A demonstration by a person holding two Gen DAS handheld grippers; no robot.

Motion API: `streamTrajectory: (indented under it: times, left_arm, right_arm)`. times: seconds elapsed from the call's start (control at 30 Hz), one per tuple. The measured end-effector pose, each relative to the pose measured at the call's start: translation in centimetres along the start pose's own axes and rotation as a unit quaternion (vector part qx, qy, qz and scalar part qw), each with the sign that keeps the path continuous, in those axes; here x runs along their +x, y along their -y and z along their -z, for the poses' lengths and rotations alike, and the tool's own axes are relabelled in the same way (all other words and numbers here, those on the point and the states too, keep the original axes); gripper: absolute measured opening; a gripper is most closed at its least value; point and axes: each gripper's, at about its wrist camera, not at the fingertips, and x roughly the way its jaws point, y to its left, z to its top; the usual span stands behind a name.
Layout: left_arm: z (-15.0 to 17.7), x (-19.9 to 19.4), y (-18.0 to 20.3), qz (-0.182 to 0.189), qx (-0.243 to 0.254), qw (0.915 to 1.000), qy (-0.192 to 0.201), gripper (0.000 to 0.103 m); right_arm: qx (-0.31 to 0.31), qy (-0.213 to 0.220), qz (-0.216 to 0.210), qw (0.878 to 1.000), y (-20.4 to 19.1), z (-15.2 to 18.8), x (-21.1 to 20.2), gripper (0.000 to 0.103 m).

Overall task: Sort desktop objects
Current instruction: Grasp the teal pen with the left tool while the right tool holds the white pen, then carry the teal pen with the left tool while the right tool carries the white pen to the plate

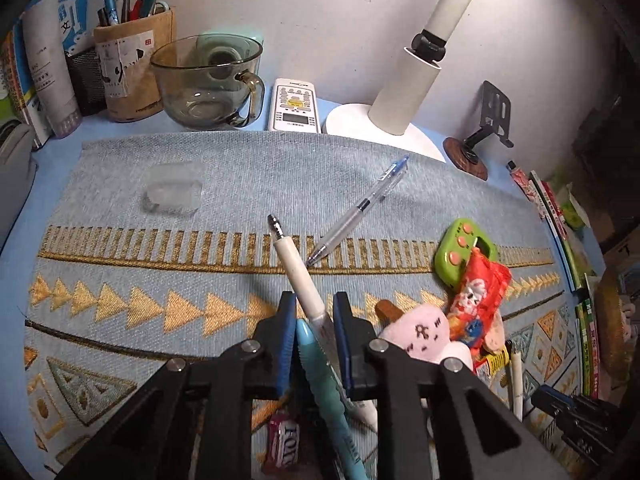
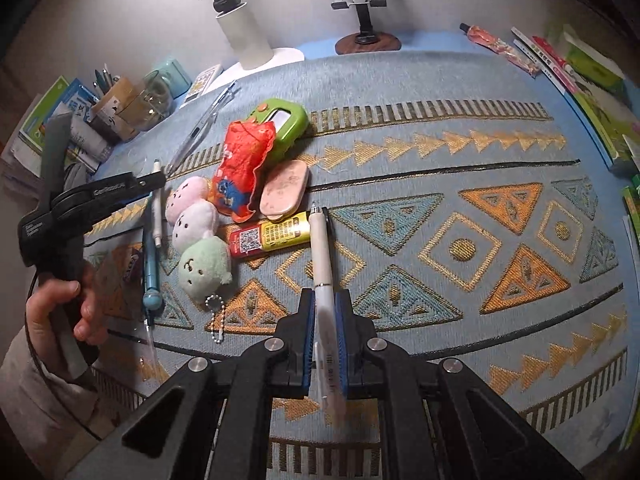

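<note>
My left gripper (image 1: pixel 314 304) is shut on a white pen (image 1: pixel 294 264) that points up and left over the mat; a teal pen (image 1: pixel 324 376) lies under the jaws. My right gripper (image 2: pixel 324 304) is shut on another white pen (image 2: pixel 320 248), held above the patterned mat (image 2: pixel 440 120). A clear blue pen (image 1: pixel 360 210) lies on the mat ahead of the left gripper. The left gripper also shows in the right wrist view (image 2: pixel 158 180), beside the teal pen (image 2: pixel 151 264). A brown pen holder (image 1: pixel 134 68) with several pens stands at the back left.
A pile sits mid-mat: green gadget (image 2: pixel 280 120), red snack bag (image 2: pixel 244 168), pink case (image 2: pixel 284 188), plush toys (image 2: pixel 196 236), yellow tube (image 2: pixel 272 236). A glass mug (image 1: pixel 208 80), remote (image 1: pixel 294 106), lamp base (image 1: pixel 360 128), phone stand (image 2: pixel 366 12) and books (image 2: pixel 592 92) line the edges.
</note>
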Motion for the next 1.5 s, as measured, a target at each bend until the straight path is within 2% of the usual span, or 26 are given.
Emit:
streamTrajectory:
  times: [0.13,0.2,0.33,0.4,0.5,0.57,0.63,0.67,0.73,0.87,0.93,1.0,1.07,1.23,1.3,1.37,1.5]
  left_arm:
    - [3.2,-4.2,-1.6,0.038,-0.012,0.9991,-0.016,0.014]
    - [5.5,-5.5,-2.4,0.044,-0.031,0.9982,-0.026,0.014]
    - [8.3,-5.0,-3.9,0.041,-0.072,0.9957,-0.041,0.013]
    - [8.7,-4.3,-4.1,0.054,-0.088,0.9931,-0.055,0.011]
    - [8.4,-3.2,-2.9,0.086,-0.095,0.9893,-0.07,0.011]
    - [8.2,-2.7,-1.1,0.1,-0.078,0.9892,-0.073,0.016]
    - [7.9,-2.4,1.0,0.094,-0.055,0.9918,-0.066,0.026]
    - [7.7,-2.3,1.7,0.088,-0.046,0.9932,-0.061,0.026]
    - [7.5,-1.8,2.6,0.063,-0.031,0.9961,-0.054,0.026]
    - [7.2,-0.9,2.9,0.06,-0.028,0.9963,-0.054,0.026]
    - [6.9,-0.1,3.6,0.025,-0.007,0.9984,-0.049,0.026]
    - [6.9,1.1,3.5,0.014,-0.007,0.9978,-0.065,0.025]
    - [6.9,1.1,3.6,0.001,-0.002,0.9989,-0.046,0.025]
    - [7.4,1.6,5.8,-0.048,0.072,0.996,-0.022,0.025]
    - [7.5,1.6,6.0,-0.042,0.083,0.9953,-0.025,0.013]
    - [7.4,1.2,5.2,-0.026,0.071,0.9966,-0.034,0.01]
    - [7.6,0.7,4.3,-0.014,0.049,0.9978,-0.041,0.01]
  right_arm:
    - [0.017,-0.01,0.013,1.0,1.1,0.3,0.7,0.01]
    - [0.019,-0.017,0.017,1.0,1.3,0.5,1.1,0.01]
    - [0.024,-0.028,0.014,0.999,1.3,0.9,1.8,0.011]
    - [0.03,-0.025,0.014,0.999,1.3,0.9,1.7,0.012]
    - [0.032,-0.029,0.018,0.999,1.2,0.8,1.7,0.021]
    - [0.029,-0.029,0.023,0.999,1.0,0.9,1.6,0.03]
    - [0.033,-0.026,0.025,0.999,1.0,1.2,1.4,0.042]
    - [0.035,-0.025,0.024,0.999,1.1,1.4,1.2,0.045]
    - [0.037,-0.023,0.022,0.999,1.2,1.8,1.0,0.045]
    - [0.032,-0.018,0.029,0.999,1.3,2.5,0.5,0.045]
    - [0.03,-0.016,0.034,0.999,1.5,2.7,0.4,0.044]
    - [0.033,-0.018,0.031,0.999,1.7,2.8,0.5,0.044]
    - [0.034,-0.021,0.025,0.999,1.7,2.8,0.6,0.044]
    - [0.0,-0.013,0.006,1.0,-0.1,2.3,0.6,0.045]
    - [-0.011,-0.016,-0.003,1.0,-0.7,2.2,1.1,0.046]
    - [-0.015,-0.014,-0.015,1.0,-1.5,2.3,1.1,0.051]
    - [-0.026,-0.022,-0.03,0.999,-2.4,2.9,1.4,0.051]
